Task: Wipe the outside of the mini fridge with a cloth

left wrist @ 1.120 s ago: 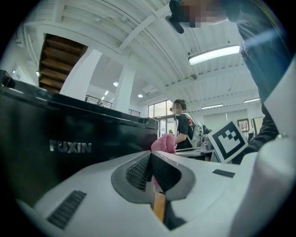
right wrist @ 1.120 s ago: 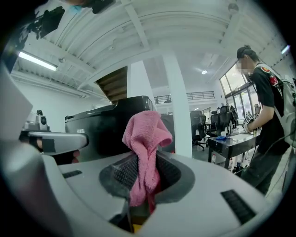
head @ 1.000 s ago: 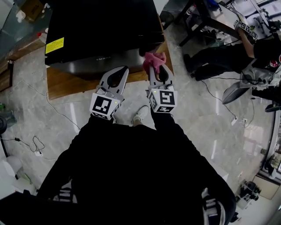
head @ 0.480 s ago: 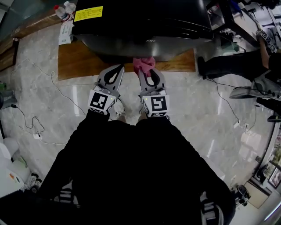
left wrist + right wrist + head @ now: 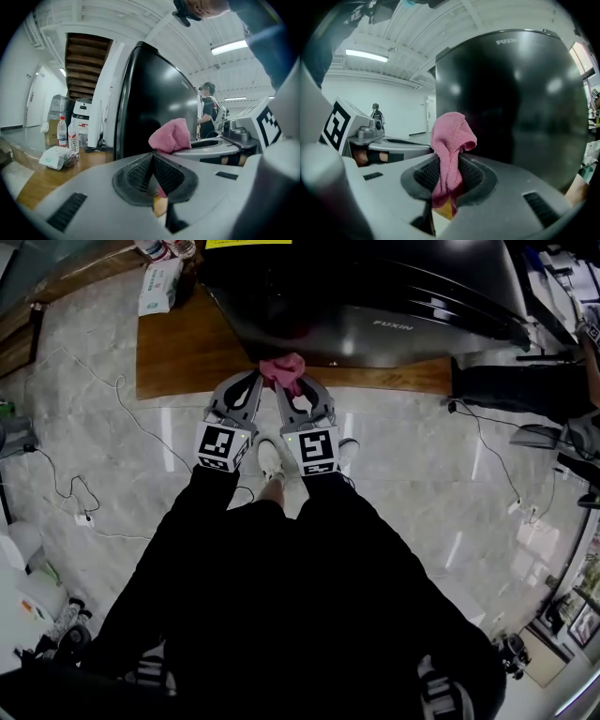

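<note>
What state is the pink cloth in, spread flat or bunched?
Bunched: the pink terry cloth stands as a folded lump, pinched between the jaws of the right gripper.
</note>
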`<action>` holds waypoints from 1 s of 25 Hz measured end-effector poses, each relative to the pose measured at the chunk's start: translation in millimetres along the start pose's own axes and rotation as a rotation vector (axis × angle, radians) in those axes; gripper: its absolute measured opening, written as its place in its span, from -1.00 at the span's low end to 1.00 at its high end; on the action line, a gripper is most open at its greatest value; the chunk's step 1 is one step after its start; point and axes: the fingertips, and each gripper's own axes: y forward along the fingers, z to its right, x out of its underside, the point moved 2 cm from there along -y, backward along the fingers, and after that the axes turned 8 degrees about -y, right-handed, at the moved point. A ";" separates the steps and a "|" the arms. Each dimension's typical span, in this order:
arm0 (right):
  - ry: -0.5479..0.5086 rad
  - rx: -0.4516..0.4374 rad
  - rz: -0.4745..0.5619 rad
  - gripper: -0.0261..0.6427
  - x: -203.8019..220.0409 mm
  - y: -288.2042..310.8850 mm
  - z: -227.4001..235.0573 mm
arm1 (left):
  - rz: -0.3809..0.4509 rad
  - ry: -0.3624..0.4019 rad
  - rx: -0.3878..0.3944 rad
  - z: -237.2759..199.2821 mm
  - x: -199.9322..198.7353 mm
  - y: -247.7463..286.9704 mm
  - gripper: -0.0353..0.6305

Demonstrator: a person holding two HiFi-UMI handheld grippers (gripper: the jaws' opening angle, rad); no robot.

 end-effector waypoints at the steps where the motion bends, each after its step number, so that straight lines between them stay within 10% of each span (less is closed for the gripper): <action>1: 0.003 -0.003 -0.007 -0.66 5.8 8.3 -5.5 | -0.005 -0.006 -0.007 -7.6 6.3 0.9 -0.88; 14: 0.112 0.124 -0.065 -0.66 41.9 63.7 -9.0 | 0.000 -0.002 -0.013 -51.4 37.7 13.9 -0.88; 25: 0.147 0.159 -0.064 -0.66 54.1 29.3 35.7 | -0.005 -0.004 0.040 4.3 43.7 45.4 -0.88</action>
